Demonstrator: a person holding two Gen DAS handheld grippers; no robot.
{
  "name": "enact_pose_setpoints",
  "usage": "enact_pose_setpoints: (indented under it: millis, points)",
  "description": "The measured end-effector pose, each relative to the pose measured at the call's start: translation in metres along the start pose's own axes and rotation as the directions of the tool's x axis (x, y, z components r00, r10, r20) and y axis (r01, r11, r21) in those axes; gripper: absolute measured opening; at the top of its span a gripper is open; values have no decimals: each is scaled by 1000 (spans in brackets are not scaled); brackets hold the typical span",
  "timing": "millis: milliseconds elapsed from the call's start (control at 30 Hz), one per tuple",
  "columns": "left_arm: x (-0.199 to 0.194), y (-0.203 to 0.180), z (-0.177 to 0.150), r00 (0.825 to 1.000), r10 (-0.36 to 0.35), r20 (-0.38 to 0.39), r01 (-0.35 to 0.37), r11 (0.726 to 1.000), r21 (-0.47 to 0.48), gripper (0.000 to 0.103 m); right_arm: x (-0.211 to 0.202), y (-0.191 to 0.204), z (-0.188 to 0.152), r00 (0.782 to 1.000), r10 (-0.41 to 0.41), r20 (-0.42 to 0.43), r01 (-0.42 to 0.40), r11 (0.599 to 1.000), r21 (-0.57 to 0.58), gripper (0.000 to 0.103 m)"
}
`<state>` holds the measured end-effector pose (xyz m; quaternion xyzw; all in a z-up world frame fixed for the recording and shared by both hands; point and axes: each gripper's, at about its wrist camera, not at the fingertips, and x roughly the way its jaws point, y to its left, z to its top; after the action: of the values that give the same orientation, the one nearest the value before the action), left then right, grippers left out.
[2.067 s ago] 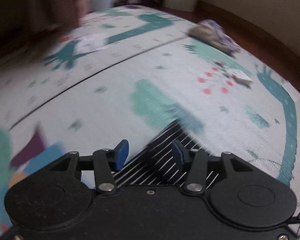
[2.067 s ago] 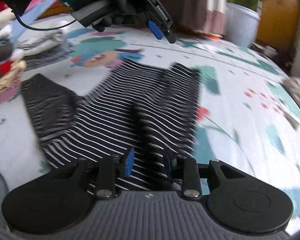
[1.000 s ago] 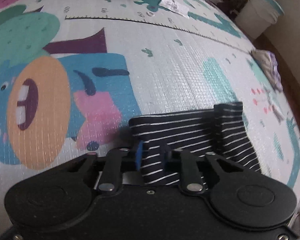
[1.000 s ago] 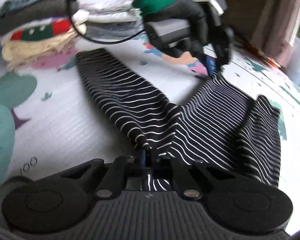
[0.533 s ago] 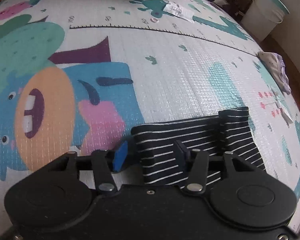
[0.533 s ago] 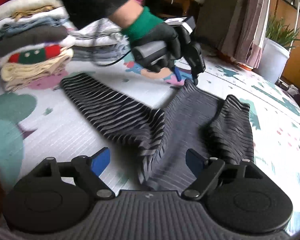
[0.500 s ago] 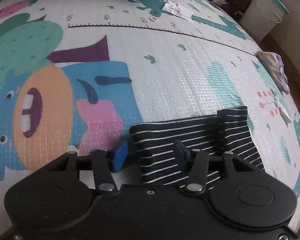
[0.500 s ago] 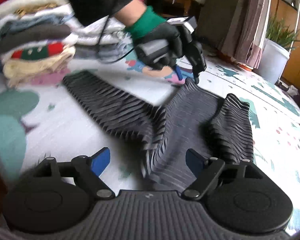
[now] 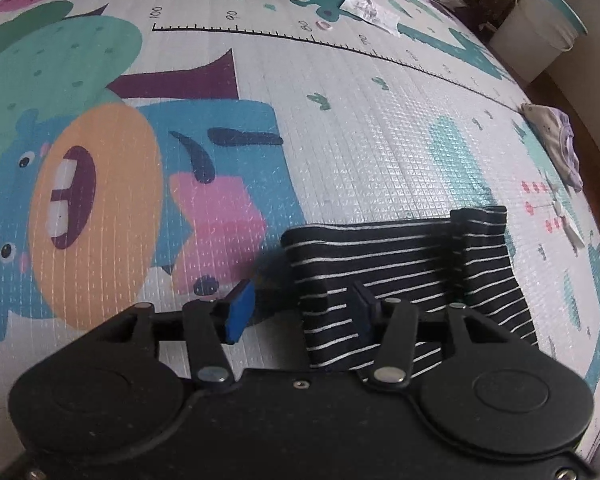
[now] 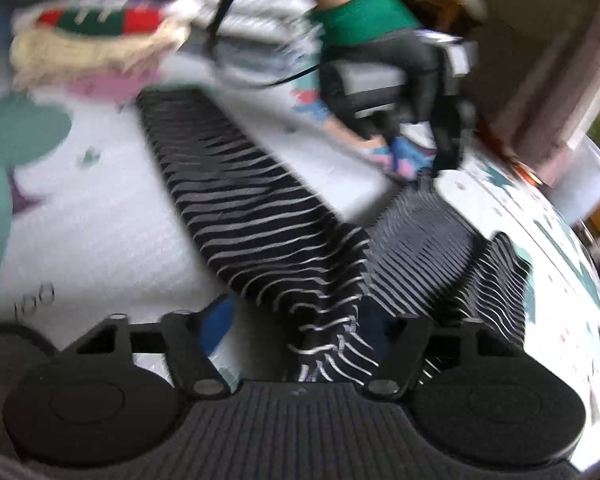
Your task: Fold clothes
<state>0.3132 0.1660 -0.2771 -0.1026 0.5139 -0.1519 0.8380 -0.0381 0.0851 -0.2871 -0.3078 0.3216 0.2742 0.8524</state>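
Note:
A black shirt with thin white stripes (image 9: 404,264) lies flat on the cartoon play mat (image 9: 340,128). My left gripper (image 9: 300,308) is open, its fingers straddling the shirt's near corner. In the right wrist view the shirt (image 10: 260,208) spreads out with one sleeve stretched to the far left. My right gripper (image 10: 296,328) is open over the shirt's near edge, with a bunched fold between its fingers. The left gripper (image 10: 424,148), held by a black-gloved hand, shows at the shirt's far edge.
A stack of folded clothes (image 10: 96,32) sits at the far left of the right wrist view. A white bucket (image 9: 540,36) stands off the mat at the back right. A crumpled pale cloth (image 9: 556,140) lies at the mat's right edge.
Both grippers were shut on the shirt a second ago and have opened. The right gripper has since moved in closer over the shirt's near edge.

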Motion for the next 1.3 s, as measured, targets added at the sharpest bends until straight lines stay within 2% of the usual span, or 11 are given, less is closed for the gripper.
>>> enact_pose_setpoints:
  millis: [33,200,367,500,700,933,1000,1067,1167,1200,1300]
  points:
    - [0,1,0,1000,-1,0,1,1000,-6,49,2,2,-1,1000,9,-10,-9,1000,-18,45]
    - [5,2,0,1000,-19,-12,18,1000,-12,44,2,-3,-7,1000,24,-15,-24,1000,-11,31]
    - [5,-12,-2,1000,-1,-8,2,998,67,7,-7,-21,-8,1000,29,12,-30,994,101,13]
    - [-3,-30,5,1000,16,-2,-16,995,98,5,-16,-34,-10,999,17,36,-24,981,191,11]
    - [-10,-68,23,999,21,-25,-21,1000,15,5,-33,-56,-26,998,-36,42,20,941,337,11]
    - [14,-112,27,997,52,-51,-50,998,36,5,-32,-86,-58,1000,-16,-11,19,854,519,11]
    - [24,-118,26,996,60,-63,-59,998,30,5,-28,-97,-69,1000,27,-10,-15,796,605,11]
    - [33,-122,25,995,66,-68,-65,998,15,5,-25,-109,-82,997,72,11,-59,709,703,12]
    - [44,-126,22,995,34,-92,-32,999,16,5,-22,-121,-99,995,93,26,-77,605,792,30]
    - [46,-127,22,995,36,-93,-34,999,25,6,-23,-122,-101,996,88,32,-78,595,800,36]
    - [43,-124,22,995,12,-97,-8,999,39,16,-30,-116,-103,996,71,50,-84,640,764,37]
